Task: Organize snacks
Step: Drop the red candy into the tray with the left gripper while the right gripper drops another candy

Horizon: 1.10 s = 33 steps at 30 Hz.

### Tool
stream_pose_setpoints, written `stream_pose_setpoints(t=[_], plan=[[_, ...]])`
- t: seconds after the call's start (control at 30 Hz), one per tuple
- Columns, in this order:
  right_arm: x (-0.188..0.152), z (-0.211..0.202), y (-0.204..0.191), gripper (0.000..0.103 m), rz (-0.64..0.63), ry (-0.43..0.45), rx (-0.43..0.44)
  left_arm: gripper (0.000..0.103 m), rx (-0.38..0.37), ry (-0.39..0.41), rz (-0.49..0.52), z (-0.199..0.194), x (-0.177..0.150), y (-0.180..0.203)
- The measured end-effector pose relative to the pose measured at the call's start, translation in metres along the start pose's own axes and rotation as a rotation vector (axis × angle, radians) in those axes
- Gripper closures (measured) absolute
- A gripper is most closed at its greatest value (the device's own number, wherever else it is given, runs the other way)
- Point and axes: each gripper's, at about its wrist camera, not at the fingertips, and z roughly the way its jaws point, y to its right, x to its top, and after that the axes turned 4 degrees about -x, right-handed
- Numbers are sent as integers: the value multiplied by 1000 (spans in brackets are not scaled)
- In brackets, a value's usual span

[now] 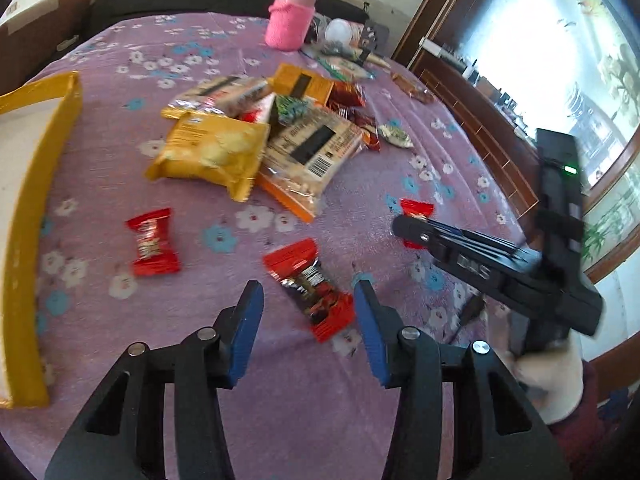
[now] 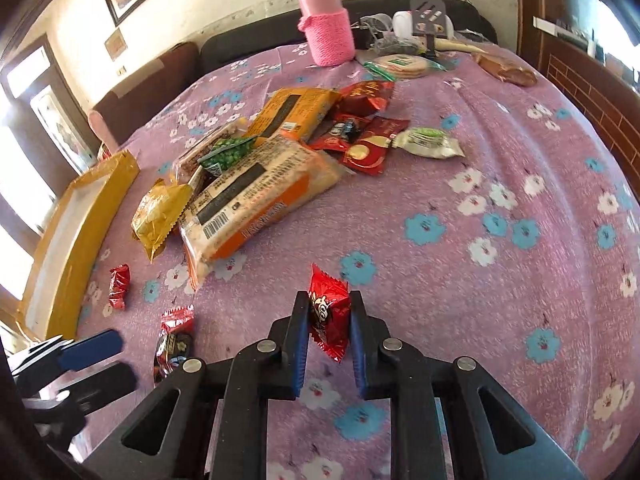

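Note:
My left gripper [image 1: 308, 285] hangs low over the purple flowered cloth, jaws apart on either side of a red-and-brown snack packet [image 1: 316, 304] without touching it. A small red candy [image 1: 154, 242] lies to its left. My right gripper [image 2: 329, 297] is shut on another small red candy packet [image 2: 328, 314], which stands on edge between the blue pads. From the left wrist view, the right gripper [image 1: 404, 227] reaches in from the right with that candy [image 1: 416, 207] at its tip. The left gripper [image 2: 116, 358] shows at the lower left of the right wrist view, beside the red-and-brown packet [image 2: 174, 340].
A yellow-rimmed box [image 1: 28, 240] lies at the left edge of the cloth. A pile of larger snack bags [image 1: 240, 140] sits mid-table. A pink knitted bottle [image 2: 326, 28] and kitchen items stand at the back. A person's white-gloved hand [image 1: 548, 376] holds the right gripper.

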Motion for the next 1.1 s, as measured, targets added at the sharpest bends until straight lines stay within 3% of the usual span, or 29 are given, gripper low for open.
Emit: stream_pose_setpoints(t=[0.13,0.2,0.23,0.27,0.47,0.63,0.8,1.1], plan=[[-6,-8,10,84,20,2,22,57,29,-31,3,21,4,8],[-8,-12,12,84,23,7,28,59,91,-25,64,26,3,19],[-8,-12,13,84,23,9,30,78,116,-27,93,27,1,23],[-9,-15,14,84,24,14,34,81,122,-27,105,29,0,24],[-15,-30,6,84,7,42,50,81,97,14,56,11,-4,12],[-18,-49,-16,84,-40,66,72,81,73,117,-14,-35,-2,-8],[-19,-64,-64,84,-132,84,116,81,141,247,-91,-94,-7,-51],[-11,-64,-205,85,-328,42,295,80,301,352,-263,-163,-24,-158]])
